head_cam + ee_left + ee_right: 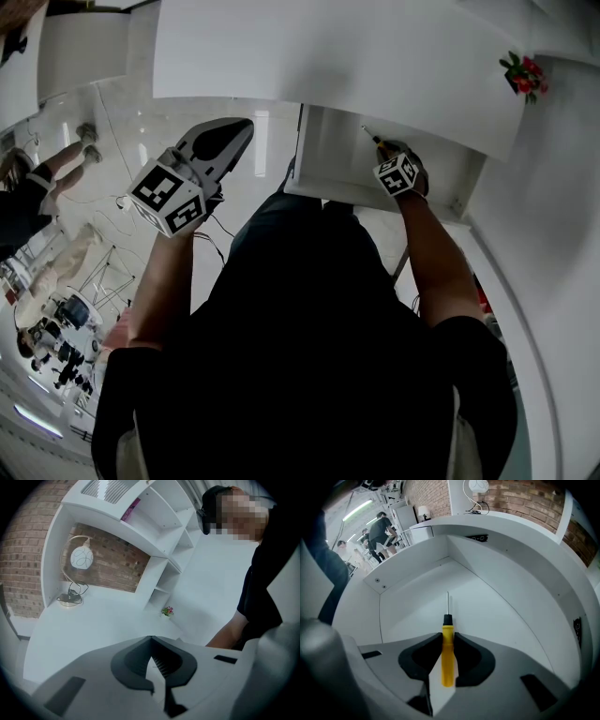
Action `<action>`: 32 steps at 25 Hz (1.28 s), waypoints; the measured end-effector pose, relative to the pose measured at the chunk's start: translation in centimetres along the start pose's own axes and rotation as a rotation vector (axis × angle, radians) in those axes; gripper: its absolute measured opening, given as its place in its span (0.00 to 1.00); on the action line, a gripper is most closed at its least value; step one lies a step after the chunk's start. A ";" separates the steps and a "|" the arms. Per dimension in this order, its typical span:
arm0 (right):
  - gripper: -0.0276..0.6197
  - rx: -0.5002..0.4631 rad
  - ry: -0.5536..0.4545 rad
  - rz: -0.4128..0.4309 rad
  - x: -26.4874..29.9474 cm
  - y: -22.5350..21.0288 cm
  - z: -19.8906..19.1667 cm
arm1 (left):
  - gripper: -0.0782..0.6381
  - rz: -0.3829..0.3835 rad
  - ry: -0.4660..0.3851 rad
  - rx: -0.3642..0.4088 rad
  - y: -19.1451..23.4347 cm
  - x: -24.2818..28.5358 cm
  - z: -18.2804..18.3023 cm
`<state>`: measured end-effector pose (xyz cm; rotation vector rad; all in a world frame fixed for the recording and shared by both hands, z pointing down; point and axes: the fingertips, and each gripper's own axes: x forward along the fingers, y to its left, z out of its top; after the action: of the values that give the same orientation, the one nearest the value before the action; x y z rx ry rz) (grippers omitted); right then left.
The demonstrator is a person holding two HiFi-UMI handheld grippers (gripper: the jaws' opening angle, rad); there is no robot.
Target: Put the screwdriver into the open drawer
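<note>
A screwdriver [447,651] with a yellow handle, black collar and thin metal shaft sits clamped between the jaws of my right gripper [447,638], its tip pointing into the open white drawer [497,611]. In the head view the right gripper [394,159] hangs over the same drawer [328,159] under the white desk, and the screwdriver's shaft [371,137] sticks out ahead of it. My left gripper [239,131] is raised to the left of the drawer, away from it, shut with nothing between its jaws [151,641].
A white curved desk [108,616] carries a round lamp [79,559] at its back and a small flower pot [167,611]; shelves rise to the right. A brick wall stands behind. Other people stand on the floor at the left [37,187].
</note>
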<state>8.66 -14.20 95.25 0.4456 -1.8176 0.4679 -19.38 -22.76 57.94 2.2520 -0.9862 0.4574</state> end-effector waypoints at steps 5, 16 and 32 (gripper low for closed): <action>0.22 -0.008 -0.004 0.019 -0.5 -0.2 -0.1 | 0.13 0.001 0.002 -0.003 -0.4 0.0 -0.2; 0.24 -0.006 -0.027 0.022 -2.0 -0.5 -0.5 | 0.13 0.007 -0.015 0.015 -1.8 -0.3 0.4; 0.24 0.017 -0.170 -0.034 -9.3 -0.4 1.9 | 0.13 -0.005 -0.082 0.059 -6.4 -2.2 1.9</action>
<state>9.87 -14.89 85.90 0.5409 -1.9678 0.4335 -15.90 -19.54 52.75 2.3421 -1.0201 0.3992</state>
